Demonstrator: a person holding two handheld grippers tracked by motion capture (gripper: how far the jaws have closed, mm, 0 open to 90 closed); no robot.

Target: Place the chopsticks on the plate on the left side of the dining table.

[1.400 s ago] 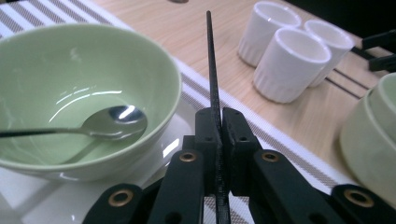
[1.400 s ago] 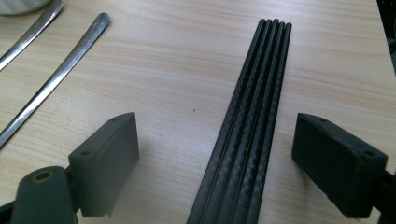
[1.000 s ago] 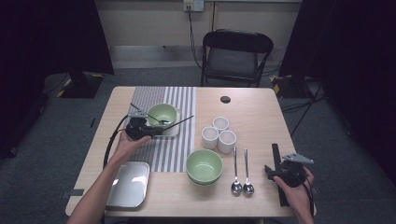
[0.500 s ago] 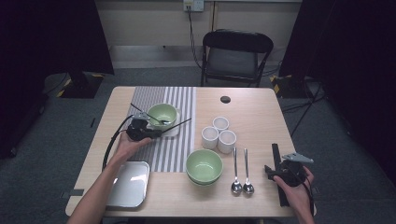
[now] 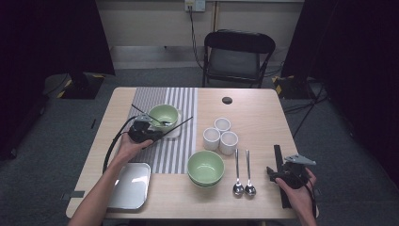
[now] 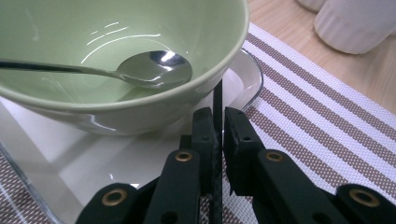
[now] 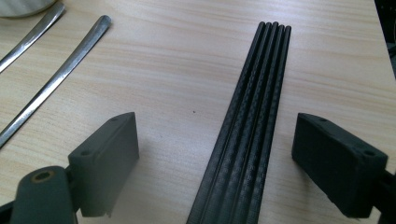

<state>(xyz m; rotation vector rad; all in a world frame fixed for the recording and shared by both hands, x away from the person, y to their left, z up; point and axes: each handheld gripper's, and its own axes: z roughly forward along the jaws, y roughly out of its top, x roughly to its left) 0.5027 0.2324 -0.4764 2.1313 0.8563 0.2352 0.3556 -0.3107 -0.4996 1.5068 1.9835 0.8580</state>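
Left gripper [image 6: 215, 135] gripped one thin black chopstick [image 6: 217, 100] beside the pale green ceramic bowl [image 6: 140, 51] on the striped mat [image 6: 322, 126], jaws just loosening slightly; right gripper [image 7: 215, 161] stood released astride black chopsticks [image 7: 254, 116] on the wooden bench [image 7: 163, 70].

A shiny, smooth glaze is seen on the green bowl [image 6: 140, 70]. Bright polished metal is shown by the spoon [image 6: 154, 69]. The striped mat [image 6: 317, 126] looks like rough woven cloth. Pale, matt wood grain is seen on the table [image 7: 177, 60].

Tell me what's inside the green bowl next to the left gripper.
A metal spoon lies inside the green bowl, its handle running over the rim. The bowl sits on a white plate; the plate's middle is covered.
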